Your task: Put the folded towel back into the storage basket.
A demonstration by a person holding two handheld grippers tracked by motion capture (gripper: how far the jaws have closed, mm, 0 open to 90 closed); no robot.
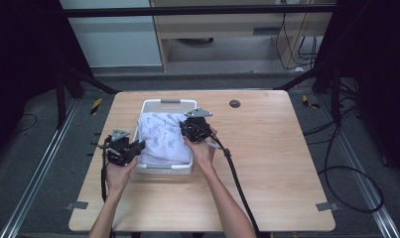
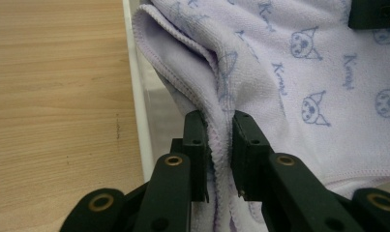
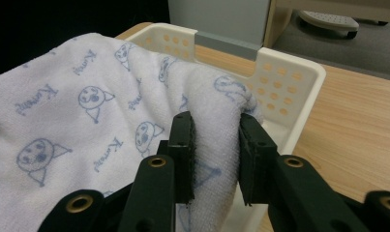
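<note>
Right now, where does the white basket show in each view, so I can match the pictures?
High view: white basket at table centre, between both grippers, holding the towel.
Left gripper view: its rim runs as a strip left of the towel, beside the wood.
Right gripper view: its perforated wall sits upper right, behind the towel.
Shared landmark: the lilac printed towel.

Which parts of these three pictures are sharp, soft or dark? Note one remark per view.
High view: table evenly lit, surroundings nearly black, towel print small and soft. Left gripper view: hem between the left gripper crisp, near jaw arms blurred. Right gripper view: basket rim sharp, background soft, upper left dark.
</note>
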